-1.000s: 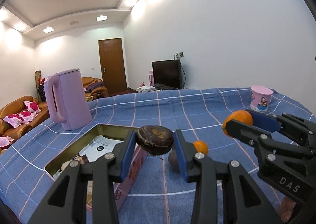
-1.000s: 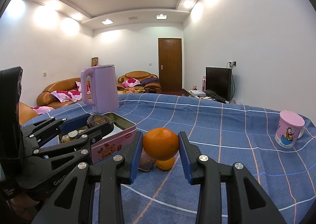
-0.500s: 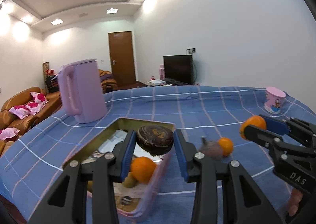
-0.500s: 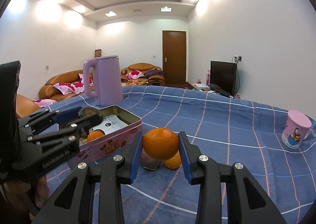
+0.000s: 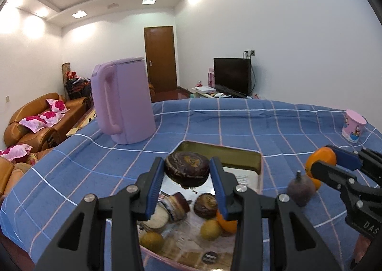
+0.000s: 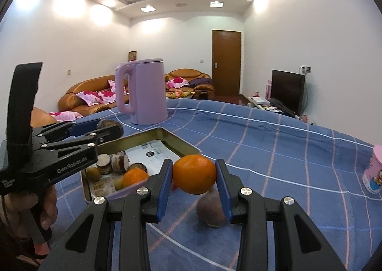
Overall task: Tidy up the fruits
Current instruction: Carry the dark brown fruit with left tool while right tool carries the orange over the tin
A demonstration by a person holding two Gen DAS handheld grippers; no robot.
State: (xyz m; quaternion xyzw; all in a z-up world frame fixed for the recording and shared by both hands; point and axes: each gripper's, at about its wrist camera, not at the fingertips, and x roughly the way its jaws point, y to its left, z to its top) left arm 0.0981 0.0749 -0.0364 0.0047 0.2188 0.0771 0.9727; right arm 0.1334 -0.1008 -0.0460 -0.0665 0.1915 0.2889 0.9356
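Left gripper [image 5: 187,173] and right gripper [image 6: 193,176] each clamp 1 item, angled down.

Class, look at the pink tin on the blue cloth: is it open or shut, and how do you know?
Open. The pink tin has no lid on it, and you can see straight inside to an orange, small yellow-green fruits and brown pieces.

The far half of the tin [image 5: 241,155] lies open, its near half crowded with fruit. A kettle [image 5: 129,103] stands beyond the tin's left corner. A brown fruit [image 5: 300,189] sits just right of the tin. Bare surface [image 6: 286,151] stretches across to the cup [image 5: 353,125].
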